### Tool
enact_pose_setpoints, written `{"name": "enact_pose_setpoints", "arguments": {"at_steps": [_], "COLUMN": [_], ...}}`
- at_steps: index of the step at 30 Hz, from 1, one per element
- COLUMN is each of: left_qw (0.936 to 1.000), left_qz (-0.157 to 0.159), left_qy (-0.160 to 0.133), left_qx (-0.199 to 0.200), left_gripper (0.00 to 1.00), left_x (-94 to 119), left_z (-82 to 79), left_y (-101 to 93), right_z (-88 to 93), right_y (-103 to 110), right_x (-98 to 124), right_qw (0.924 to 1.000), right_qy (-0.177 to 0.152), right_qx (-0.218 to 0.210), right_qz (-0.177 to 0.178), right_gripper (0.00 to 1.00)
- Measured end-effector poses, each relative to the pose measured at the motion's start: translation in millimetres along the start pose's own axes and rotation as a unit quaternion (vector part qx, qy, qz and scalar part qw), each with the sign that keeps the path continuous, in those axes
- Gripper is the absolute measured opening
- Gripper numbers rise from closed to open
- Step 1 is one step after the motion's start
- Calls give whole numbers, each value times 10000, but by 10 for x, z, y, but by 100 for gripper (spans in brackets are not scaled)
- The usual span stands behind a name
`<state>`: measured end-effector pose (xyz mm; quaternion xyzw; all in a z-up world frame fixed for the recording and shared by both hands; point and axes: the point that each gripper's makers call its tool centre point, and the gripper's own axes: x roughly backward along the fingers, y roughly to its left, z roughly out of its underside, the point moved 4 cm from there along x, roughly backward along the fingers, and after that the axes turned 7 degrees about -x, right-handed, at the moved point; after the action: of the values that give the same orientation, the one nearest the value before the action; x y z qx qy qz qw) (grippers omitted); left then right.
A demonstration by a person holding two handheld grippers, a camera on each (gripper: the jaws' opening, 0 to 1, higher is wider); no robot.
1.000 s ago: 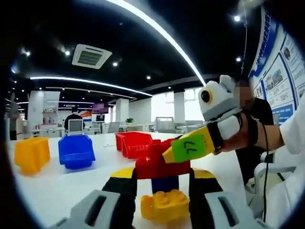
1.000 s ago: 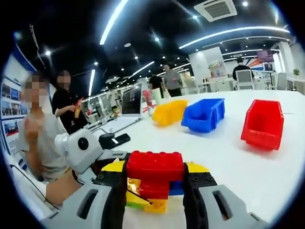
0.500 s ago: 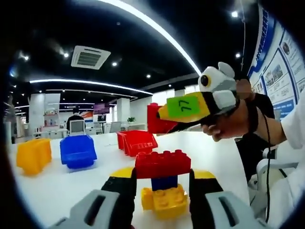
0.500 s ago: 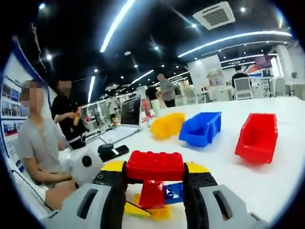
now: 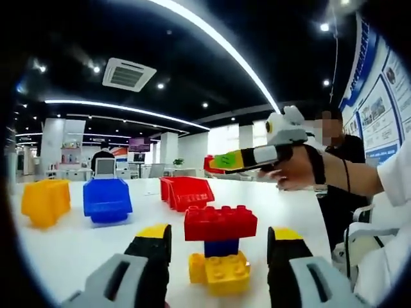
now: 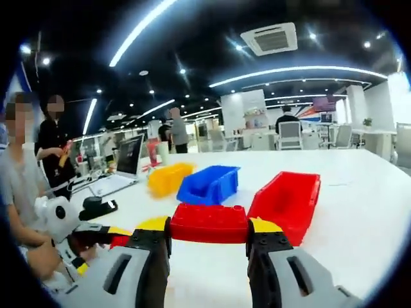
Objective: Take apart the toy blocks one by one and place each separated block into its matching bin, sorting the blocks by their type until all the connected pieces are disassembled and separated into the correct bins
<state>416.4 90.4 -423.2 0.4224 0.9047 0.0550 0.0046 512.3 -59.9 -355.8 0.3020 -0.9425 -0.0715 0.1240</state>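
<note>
A stack of three toy blocks stands on the white table [image 5: 77, 250]: a red block [image 5: 220, 222] on top, a blue block [image 5: 221, 247] under it, a yellow block [image 5: 220, 273] at the bottom. My left gripper [image 5: 219, 232] is open, its jaws on either side of the stack with a gap to the top block. My right gripper [image 6: 209, 226] is shut on a separate red block [image 6: 209, 221], held above the table just short of the red bin [image 6: 286, 199]. In the left gripper view the right gripper [image 5: 221, 162] hangs with its red block [image 5: 208, 164] near the red bin [image 5: 186, 191].
A blue bin [image 6: 207, 185] and a yellow bin [image 6: 168, 178] stand in a row with the red one. A laptop [image 6: 128, 160] and a black object [image 6: 96, 206] lie at the table's far left. People sit and stand beside the table.
My right gripper has carried its red block up and away from the stack toward the red bin. My left gripper's jaws have opened off the stack's top red block.
</note>
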Motion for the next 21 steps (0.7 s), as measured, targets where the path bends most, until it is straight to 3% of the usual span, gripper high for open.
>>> {"name": "enact_pose_setpoints", "arguments": {"at_steps": [4, 11, 16, 21], "left_qw": [10000, 10000, 10000, 10000], "left_qz": [-5, 16, 26, 32], "left_qy": [25, -3, -51, -65], "left_qx": [-39, -57, -71, -68], "left_gripper": [61, 60, 59, 58], "left_x": [-27, -23, -1, 5], "left_z": [2, -20, -39, -44], "left_y": [15, -16, -28, -28], "right_z": [-187, -416, -434, -319], "right_y": [-305, -608, -838, -1078], "right_x": [-158, -466, -710, -856], "right_qw": [9995, 9966, 9929, 9894], "right_qy": [-50, -148, -26, 82], "right_qx": [29, 282, 412, 224], "right_qz": [307, 765, 1114, 1431], "right_gripper": [47, 47, 47, 47]}}
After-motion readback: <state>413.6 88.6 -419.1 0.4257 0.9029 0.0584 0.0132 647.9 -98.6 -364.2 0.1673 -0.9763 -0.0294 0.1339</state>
